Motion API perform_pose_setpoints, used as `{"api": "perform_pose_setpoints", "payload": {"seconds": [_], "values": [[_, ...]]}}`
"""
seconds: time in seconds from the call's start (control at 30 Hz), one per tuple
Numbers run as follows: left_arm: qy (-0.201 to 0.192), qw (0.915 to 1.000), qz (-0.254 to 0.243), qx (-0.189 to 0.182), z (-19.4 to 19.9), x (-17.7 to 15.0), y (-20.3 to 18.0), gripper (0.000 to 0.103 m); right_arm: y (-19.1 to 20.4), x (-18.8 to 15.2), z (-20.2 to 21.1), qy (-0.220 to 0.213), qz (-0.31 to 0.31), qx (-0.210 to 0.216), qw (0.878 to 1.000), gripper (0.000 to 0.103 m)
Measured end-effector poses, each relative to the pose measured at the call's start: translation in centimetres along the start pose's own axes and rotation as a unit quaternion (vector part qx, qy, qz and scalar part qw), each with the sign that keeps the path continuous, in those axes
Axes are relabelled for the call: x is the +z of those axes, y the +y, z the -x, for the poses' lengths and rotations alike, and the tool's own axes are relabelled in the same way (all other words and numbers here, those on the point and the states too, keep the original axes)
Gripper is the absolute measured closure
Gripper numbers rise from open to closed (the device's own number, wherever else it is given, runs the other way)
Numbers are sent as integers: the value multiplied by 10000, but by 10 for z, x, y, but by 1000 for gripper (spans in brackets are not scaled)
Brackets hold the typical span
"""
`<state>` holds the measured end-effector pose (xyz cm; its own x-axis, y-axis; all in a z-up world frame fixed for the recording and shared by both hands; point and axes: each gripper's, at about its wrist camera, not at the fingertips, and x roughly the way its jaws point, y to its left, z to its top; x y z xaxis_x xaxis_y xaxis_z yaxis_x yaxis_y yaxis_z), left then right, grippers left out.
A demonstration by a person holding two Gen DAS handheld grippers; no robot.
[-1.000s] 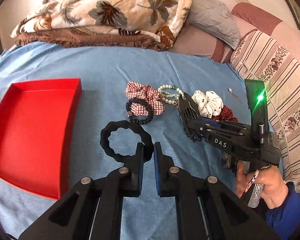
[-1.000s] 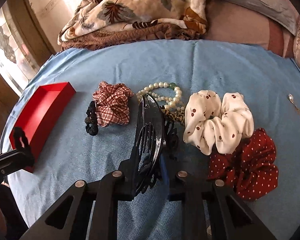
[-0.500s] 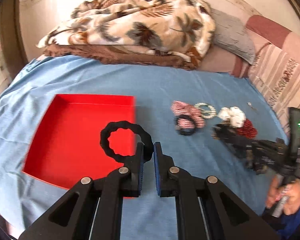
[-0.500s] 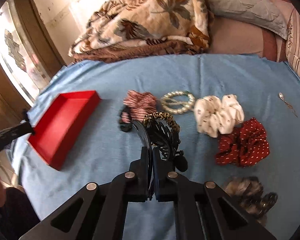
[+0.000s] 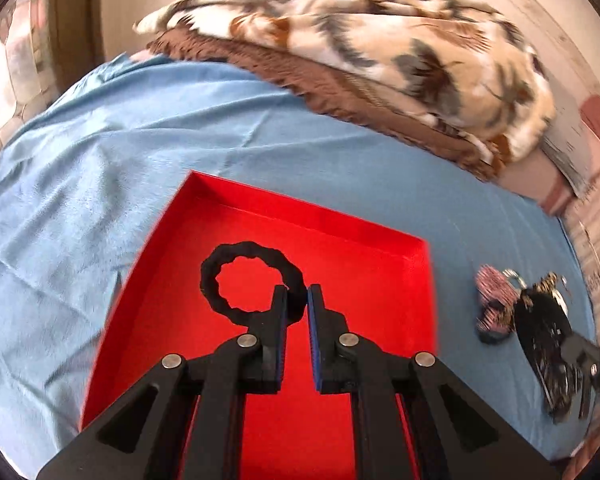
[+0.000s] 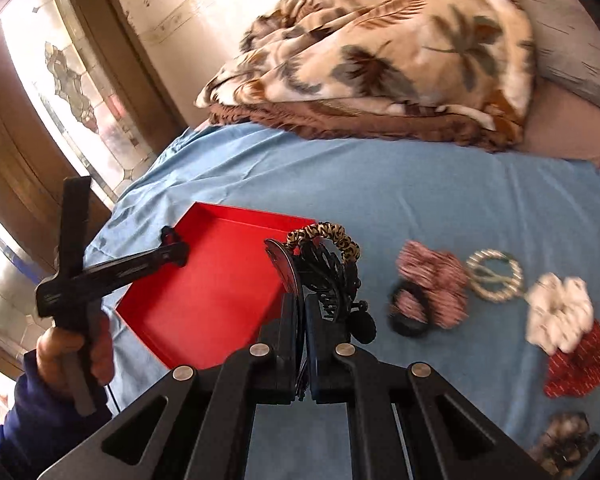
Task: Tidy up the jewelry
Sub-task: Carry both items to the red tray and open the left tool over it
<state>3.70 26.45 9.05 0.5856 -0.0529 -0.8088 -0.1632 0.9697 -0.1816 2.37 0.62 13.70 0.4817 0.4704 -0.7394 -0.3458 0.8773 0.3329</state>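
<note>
Jewelry and hair pieces are being transferred to the red tray (image 5: 260,216), which is judged bare so far. A black scrunchie (image 5: 236,276) is being clamped over it by the left gripper (image 5: 297,304); a black claw clip (image 6: 324,276) with a leopard hair tie (image 6: 332,234) is being clamped by the right gripper (image 6: 302,312). Plaid scrunchie (image 6: 432,276), pearl bracelet (image 6: 496,276), and white scrunchie (image 6: 560,312) are being left on the blue sheet (image 6: 420,184).

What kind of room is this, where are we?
Most likely a bedroom at home. The work surface is a bed with a blue sheet, a leaf-print blanket lies folded at its head beside a grey pillow, and a patterned glass window stands nearby.
</note>
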Motion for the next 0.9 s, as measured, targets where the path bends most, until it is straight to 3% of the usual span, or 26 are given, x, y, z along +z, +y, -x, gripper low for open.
{"api": "perform_pose_setpoints", "payload": {"seconds": [0.2, 0.3, 0.43, 0.53, 0.6, 0.73, 0.83, 0.9], "values": [[228, 9990, 384, 49, -33, 18, 32, 94, 32, 21, -39, 173, 235, 52, 9996, 98], [347, 9986, 405, 40, -41, 19, 35, 94, 40, 20, -40, 272, 478, -184, 9983, 98], [290, 9990, 345, 71, -40, 22, 32, 94, 18, 15, -23, 393, 504, -612, 9961, 98], [277, 9990, 275, 219, -38, 20, 30, 94, -14, -2, -16, 990, 419, -1322, 9854, 98], [288, 9989, 268, 257, -37, 20, 32, 94, -36, -23, -15, 1636, 337, -1750, 9703, 98], [291, 9988, 325, 217, -33, 17, 36, 94, -78, -67, 0, 2645, -212, -2073, 9416, 98], [324, 9987, 304, 249, -33, 15, 36, 94, -84, -78, 16, 2753, -365, -2144, 9364, 98], [345, 9986, 301, 250, -34, 15, 37, 94, -75, -67, 30, 2474, -395, -1980, 9477, 98]]}}
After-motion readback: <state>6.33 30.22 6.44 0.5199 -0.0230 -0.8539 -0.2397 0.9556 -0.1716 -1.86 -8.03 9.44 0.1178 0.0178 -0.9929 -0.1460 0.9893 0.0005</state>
